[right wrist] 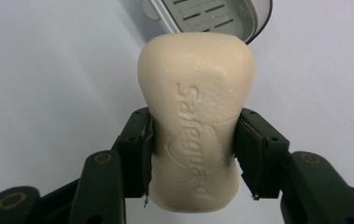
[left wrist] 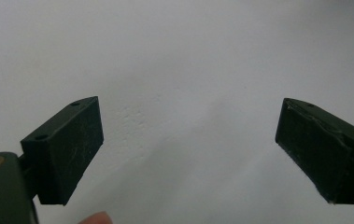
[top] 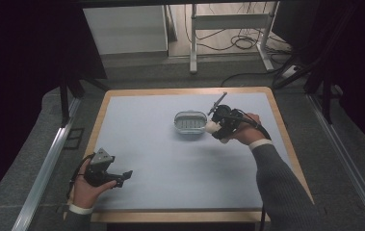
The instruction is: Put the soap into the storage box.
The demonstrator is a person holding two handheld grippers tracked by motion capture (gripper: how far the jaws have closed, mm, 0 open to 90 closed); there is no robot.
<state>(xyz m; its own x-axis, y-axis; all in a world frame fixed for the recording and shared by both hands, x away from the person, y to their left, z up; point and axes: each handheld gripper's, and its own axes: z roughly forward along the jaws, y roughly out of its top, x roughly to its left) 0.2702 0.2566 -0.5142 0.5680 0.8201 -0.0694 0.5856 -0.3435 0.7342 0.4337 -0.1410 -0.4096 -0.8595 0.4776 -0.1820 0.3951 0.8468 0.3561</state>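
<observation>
we see the left gripper (top: pixel 125 176) low at the left of the pale blue-grey mat (top: pixel 161 163) that covers the wood-edged table (top: pixel 185 91), held in the person's left hand (top: pixel 89 190). its grey three-cornered plate (top: pixel 102 157) sits on top and the jaws point right along the mat. in the left gripper view the two black jaws stand wide apart with bare mat between them, so it's released and holds nothing. a fingertip (left wrist: pixel 95 218) pokes in at the bottom edge of that view.

moving right, near the middle of the mat sits the small oval grey plastic soap dish with a slotted drain insert (top: pixel 190 122). it rests flat on the mat, well apart from the left gripper.

just right of the dish is the right gripper (top: pixel 215 129), held in the person's right hand (top: pixel 245 131) with a grey sleeve (top: pixel 279 183) running down to the bottom edge. it's clenched on the cream-coloured waisted bar of soap stamped "safeguard" (right wrist: pixel 197 126). in the right gripper view the jaw pads (right wrist: pixel 143 149) press both sides of the bar at its narrow waist, lettering facing the camera. the bar's far end points at the dish (right wrist: pixel 212 16), close to its near rim. from the high view the soap (top: pixel 212 127) is just beside the dish's right end; we can't tell if they touch.
</observation>
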